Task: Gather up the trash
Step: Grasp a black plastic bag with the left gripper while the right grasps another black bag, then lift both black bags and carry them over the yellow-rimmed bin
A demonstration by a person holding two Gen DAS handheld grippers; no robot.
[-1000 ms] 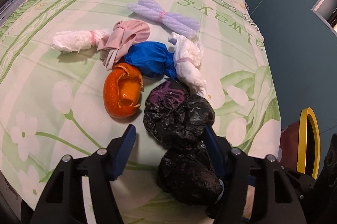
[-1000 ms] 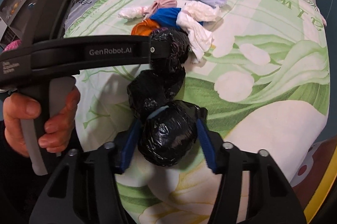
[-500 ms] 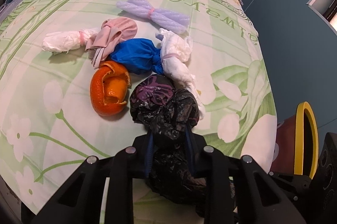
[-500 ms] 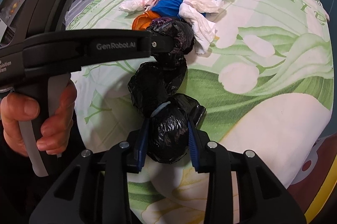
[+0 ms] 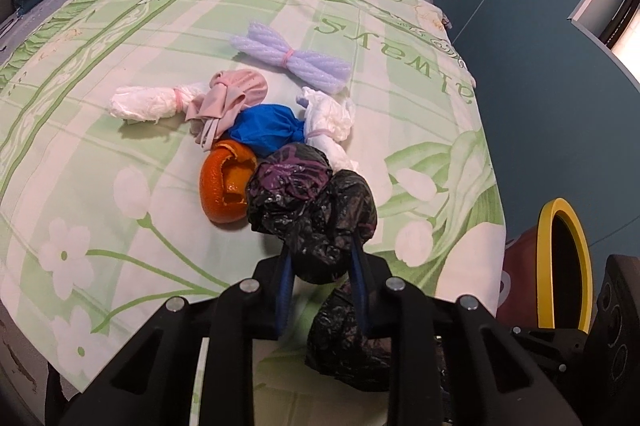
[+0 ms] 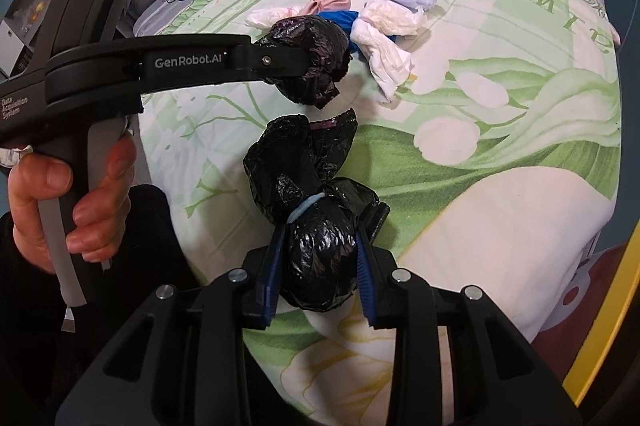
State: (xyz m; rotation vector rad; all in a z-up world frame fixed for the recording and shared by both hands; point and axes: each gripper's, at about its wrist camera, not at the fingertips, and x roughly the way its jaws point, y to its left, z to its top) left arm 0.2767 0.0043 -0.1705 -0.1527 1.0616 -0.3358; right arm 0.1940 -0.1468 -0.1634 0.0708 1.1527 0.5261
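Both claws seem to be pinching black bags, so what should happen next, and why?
Probably carry both across to the yellow-rimmed bin beside the bed. The left gripper and right gripper are each shut on a black bag, already lifting off the sheet.

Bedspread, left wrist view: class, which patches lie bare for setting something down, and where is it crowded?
Bare: the wide stretch of bedspread left of the orange peel, and the far part beyond the lilac bundle. Crowded: the middle, where the blue bundle and white bundles touch.
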